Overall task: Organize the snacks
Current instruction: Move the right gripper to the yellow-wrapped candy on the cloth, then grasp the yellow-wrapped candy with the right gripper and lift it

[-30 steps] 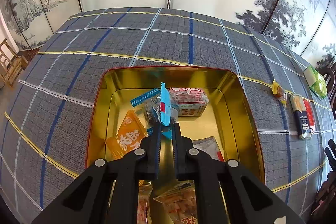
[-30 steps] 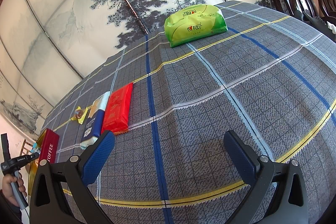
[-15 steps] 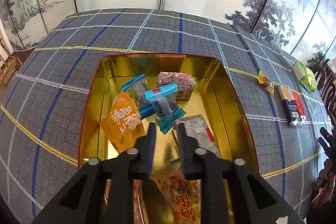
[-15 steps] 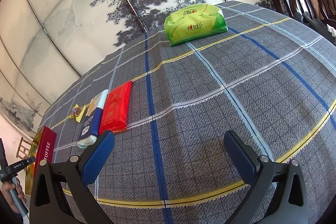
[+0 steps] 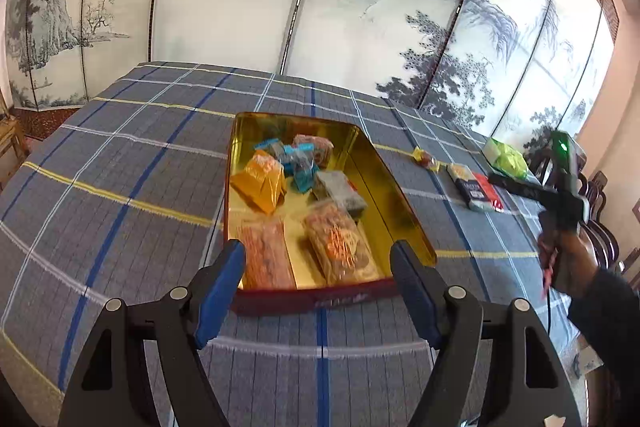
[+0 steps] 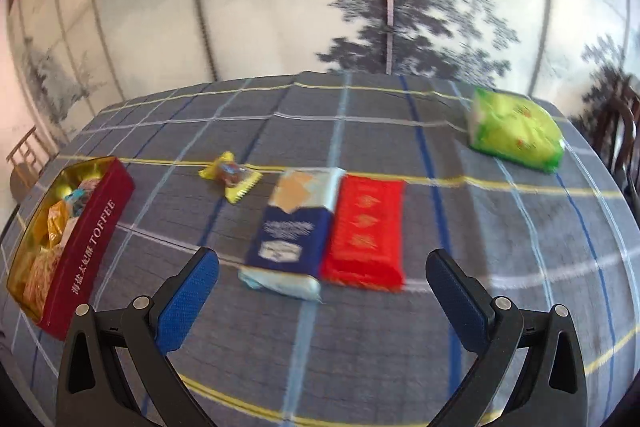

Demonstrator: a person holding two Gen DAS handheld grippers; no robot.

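Both grippers stand empty: the left gripper [image 5: 318, 261], jaws just widened, and the right gripper [image 6: 322, 279], spread wide. The blue-and-white foil biscuit packet [image 6: 294, 231] is probably light, crinkly and slippery; pinch it across its narrow width.

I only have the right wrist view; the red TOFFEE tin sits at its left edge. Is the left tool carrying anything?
Observer: No. The left tool is open with nothing between its pads; its jaws have just been opening.
Operator: Where is it relative to the tin?
Observer: Its fingers straddle the near end of the gold-lined red tin.
Operator: Where in the tin is the blue-wrapped candy?
Observer: The small blue-wrapped candy lies towards the far end, beside the orange foil packet.
Operator: Any bare floor left?
Observer: Yes, a gold strip shows between the two clear packets of reddish snacks at the near end.
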